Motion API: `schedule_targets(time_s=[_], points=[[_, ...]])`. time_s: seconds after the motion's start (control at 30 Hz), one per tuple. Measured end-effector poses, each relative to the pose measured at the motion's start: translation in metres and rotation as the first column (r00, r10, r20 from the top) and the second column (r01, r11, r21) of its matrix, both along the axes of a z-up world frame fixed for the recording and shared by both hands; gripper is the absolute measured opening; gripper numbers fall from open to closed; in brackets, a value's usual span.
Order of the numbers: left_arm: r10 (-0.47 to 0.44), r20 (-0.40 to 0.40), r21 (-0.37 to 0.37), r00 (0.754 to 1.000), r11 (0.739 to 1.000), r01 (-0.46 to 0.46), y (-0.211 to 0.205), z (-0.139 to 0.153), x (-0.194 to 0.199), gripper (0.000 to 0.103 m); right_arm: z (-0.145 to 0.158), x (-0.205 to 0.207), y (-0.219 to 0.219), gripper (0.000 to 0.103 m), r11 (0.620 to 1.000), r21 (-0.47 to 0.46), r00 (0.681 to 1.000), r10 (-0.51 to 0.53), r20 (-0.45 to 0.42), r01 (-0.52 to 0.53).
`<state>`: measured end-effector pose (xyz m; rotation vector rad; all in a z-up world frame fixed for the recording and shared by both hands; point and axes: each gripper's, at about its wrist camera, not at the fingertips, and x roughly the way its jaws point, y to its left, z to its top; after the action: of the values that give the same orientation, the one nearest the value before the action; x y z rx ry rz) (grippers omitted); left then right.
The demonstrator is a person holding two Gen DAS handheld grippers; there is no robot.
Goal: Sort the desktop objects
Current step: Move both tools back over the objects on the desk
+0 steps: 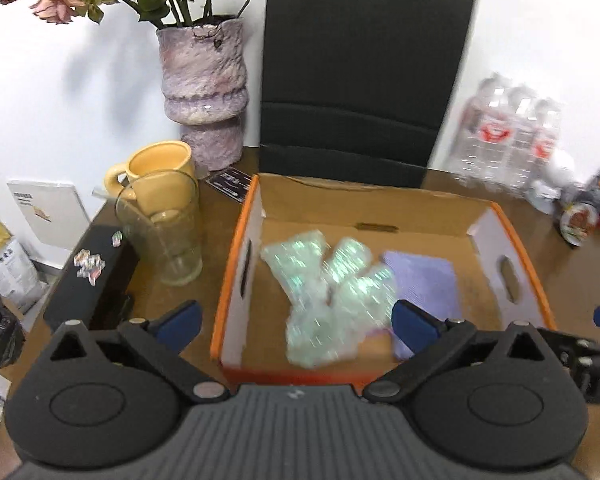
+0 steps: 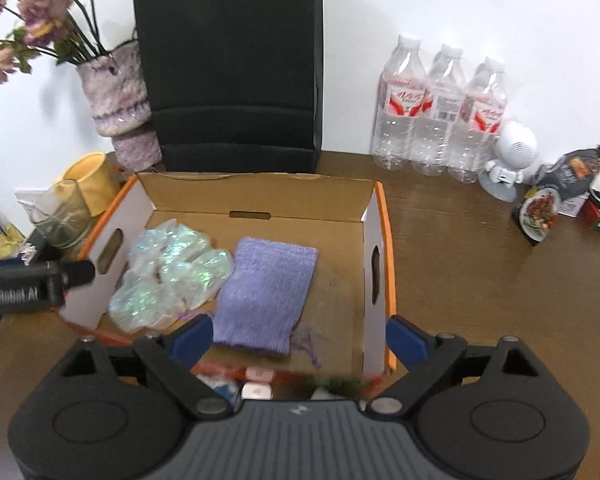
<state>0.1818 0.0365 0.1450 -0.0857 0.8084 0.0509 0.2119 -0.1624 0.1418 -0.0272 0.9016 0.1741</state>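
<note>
An open cardboard box with orange edges (image 1: 236,240) (image 2: 384,216) stands on the brown desk. Inside lie several shiny iridescent plastic packets (image 1: 332,284) (image 2: 168,276) on the left and a purple knitted cloth pouch (image 1: 428,280) (image 2: 264,296) beside them. My left gripper (image 1: 296,320) is open and empty, above the box's near edge. My right gripper (image 2: 300,336) is open and empty, over the box's near right part. Small pink and blue items (image 2: 252,388) lie blurred just below the right gripper. The left gripper's body shows in the right wrist view (image 2: 32,284).
A purple vase with dried flowers (image 1: 204,92) (image 2: 116,96), a yellow mug (image 1: 160,168), a glass cup (image 1: 164,232) and a black case (image 1: 92,280) stand left of the box. A black bag (image 1: 360,80) stands behind. Water bottles (image 2: 440,112), a white figure (image 2: 508,160) and snack packs (image 2: 556,196) stand right.
</note>
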Motion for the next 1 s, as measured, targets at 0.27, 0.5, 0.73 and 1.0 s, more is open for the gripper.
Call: schedule_targets(time_s=[0.27, 0.5, 0.73, 1.0], points=[[-0.060, 0.068, 0.009, 0.996, 0.998, 0.060, -0.013, 0.003, -0.085, 0.103, 0.008, -0.090, -0.005, 0.102, 0.997, 0.053, 0.997, 0.046, 0.056, -0.049], [-0.078, 0.149, 0.006, 0.986, 0.997, 0.078, -0.016, -0.024, -0.162, 0.103, -0.004, -0.159, -0.016, 0.102, 0.988, 0.112, 0.990, 0.097, 0.100, -0.108], [-0.040, 0.176, 0.017, 0.984, 0.999, 0.038, -0.020, -0.078, -0.226, 0.103, -0.057, -0.232, -0.037, 0.102, 0.981, 0.175, 0.983, 0.050, 0.174, -0.081], [-0.093, 0.135, 0.081, 0.987, 0.993, 0.082, -0.033, -0.125, -0.236, 0.103, -0.107, -0.267, -0.034, 0.102, 0.993, 0.109, 0.971, 0.011, 0.237, -0.038]])
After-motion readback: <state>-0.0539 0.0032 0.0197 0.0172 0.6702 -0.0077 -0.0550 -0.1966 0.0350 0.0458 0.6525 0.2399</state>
